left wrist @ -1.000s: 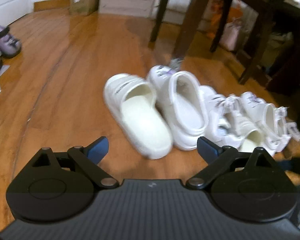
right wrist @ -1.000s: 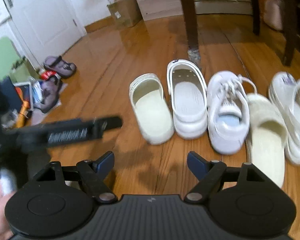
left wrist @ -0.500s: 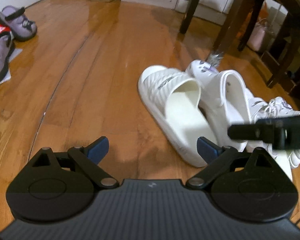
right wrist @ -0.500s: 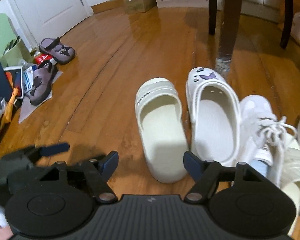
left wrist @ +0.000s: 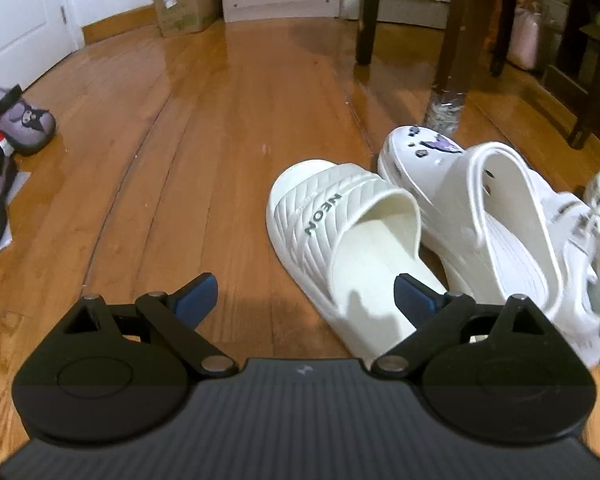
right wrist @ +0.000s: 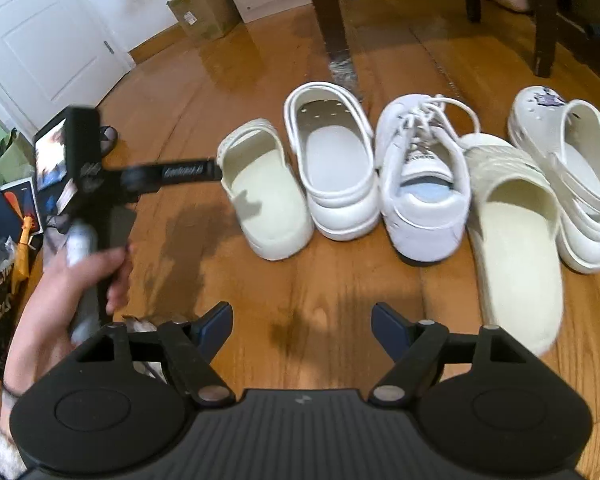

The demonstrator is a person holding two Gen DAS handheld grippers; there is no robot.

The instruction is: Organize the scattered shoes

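The wooden floor (right wrist: 300, 280) is carrying a neat row of white shoes near a dark table leg (right wrist: 332, 20), toes pointing away, seemingly lined up already. From the left end of the row are sitting a cream slide (right wrist: 266, 196), a white clog (right wrist: 336, 168), a laced sneaker (right wrist: 424, 192), a second slide (right wrist: 516, 232) and a charm-decorated clog (right wrist: 568, 168). Two purple clogs (left wrist: 16, 120) are lying well apart near the floor's left edge, probably awaiting collection. The left gripper (left wrist: 304, 294) is hovering with fingers spread and empty, its right finger over the cream slide's heel. The right gripper (right wrist: 302, 326) is opening over bare boards, holding nothing.
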